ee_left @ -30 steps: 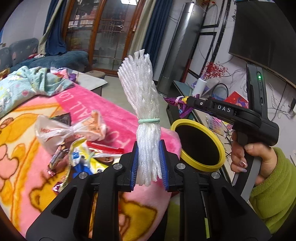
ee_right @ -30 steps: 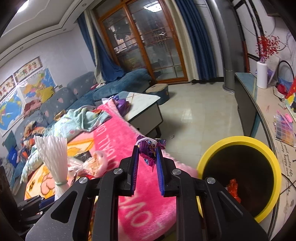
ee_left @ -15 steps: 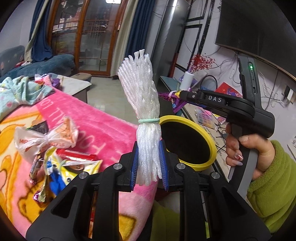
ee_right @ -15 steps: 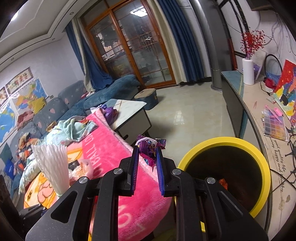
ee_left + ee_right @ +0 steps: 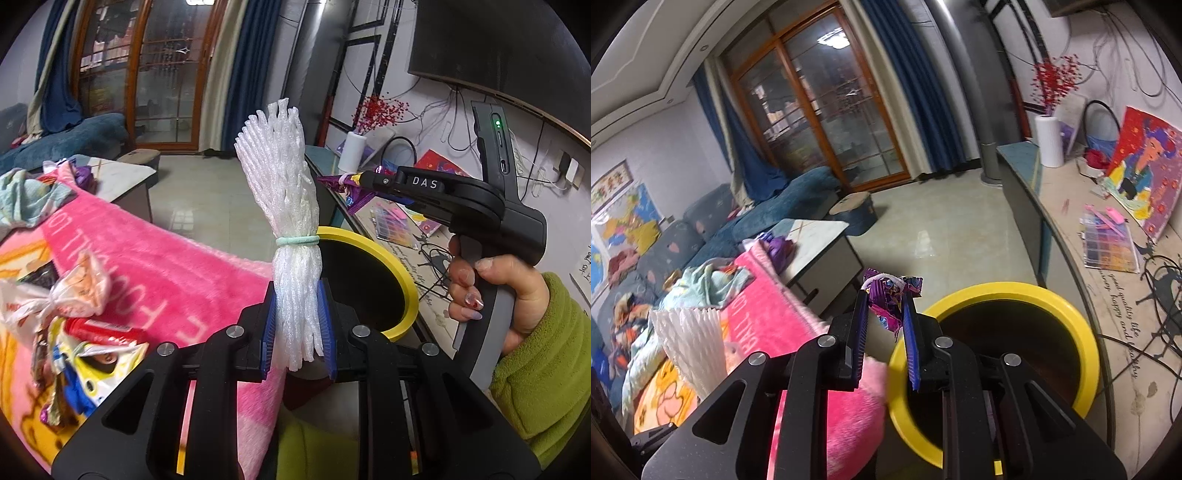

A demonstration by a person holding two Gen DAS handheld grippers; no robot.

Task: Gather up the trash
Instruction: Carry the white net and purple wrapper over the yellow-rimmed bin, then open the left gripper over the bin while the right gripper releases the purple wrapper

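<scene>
**Both grippers loaded, bin right in front**

My left gripper [image 5: 297, 325] is clamped on a bundle of white foam net [image 5: 286, 206]. The blue pads press its lower end from both sides, with only the width of the bundle between them. The bundle stands upright and fans out at the top. A pale green band [image 5: 296, 240] cinches it just above the pads.

My right gripper [image 5: 884, 328] pinches a crumpled purple wrapper [image 5: 886, 295] between its blue pads, near the tips. The gap is narrow and the wrapper fills it, with a bit of white twisted material at its top. In the left view, the same wrapper [image 5: 345, 188] sticks out of the tip of the right tool, which my right hand [image 5: 495, 291] holds by the grip. A green light shows on the tool's body.

The bin [image 5: 1082, 332] has a yellow rim and a dark inside. It sits just beyond and to the right of the right gripper's tips. In the left view the bin [image 5: 402, 280] is directly behind the foam net.

More trash [image 5: 74, 332] lies on the pink blanket [image 5: 177, 266] to the left: a knotted white and orange bag, a red packet, yellow and blue wrappers. The blanket's edge is just beside the bin.
</scene>
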